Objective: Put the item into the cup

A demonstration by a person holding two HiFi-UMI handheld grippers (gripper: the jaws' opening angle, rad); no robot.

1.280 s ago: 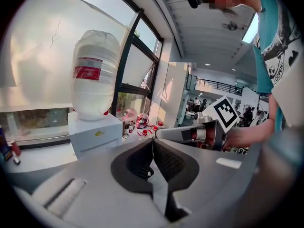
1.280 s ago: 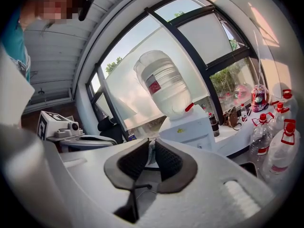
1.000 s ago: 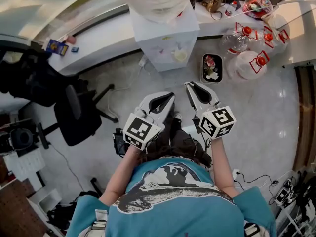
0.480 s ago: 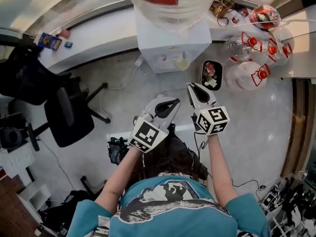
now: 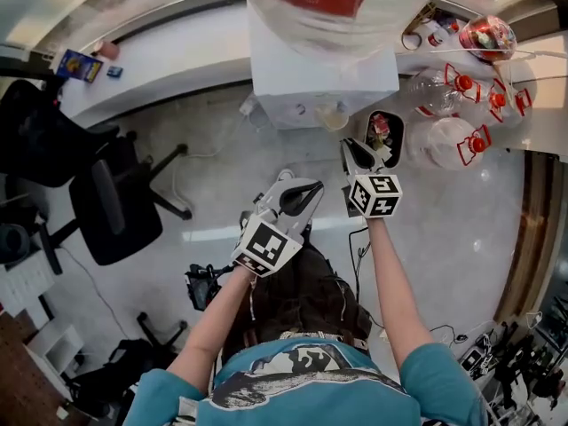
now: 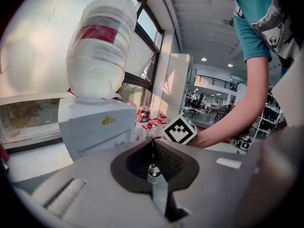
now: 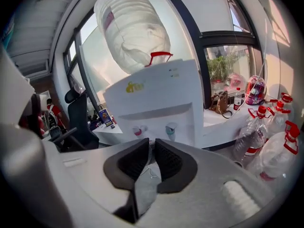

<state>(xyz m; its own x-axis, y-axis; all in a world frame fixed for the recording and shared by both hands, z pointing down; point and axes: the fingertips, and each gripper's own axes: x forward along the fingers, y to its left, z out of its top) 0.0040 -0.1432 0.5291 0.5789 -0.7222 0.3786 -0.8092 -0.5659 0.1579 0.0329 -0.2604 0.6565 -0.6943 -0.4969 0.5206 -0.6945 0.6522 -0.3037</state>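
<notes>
- Two grippers, both empty: left gripper (image 5: 306, 192) with jaws closed tip to tip; right gripper (image 5: 352, 152) with jaws narrowly apart.
- Item: not identifiable. A pale round object (image 5: 330, 114) at the water dispenser's (image 5: 297, 78) front edge is possibly the cup.
- Task: apparently not begun.

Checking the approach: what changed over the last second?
Both claws went forward and down: the right claw most, now close to the black oval bin by the white box-shaped water dispenser; the left claw less. Nothing gripped or released. The black office chair stayed put.
</notes>
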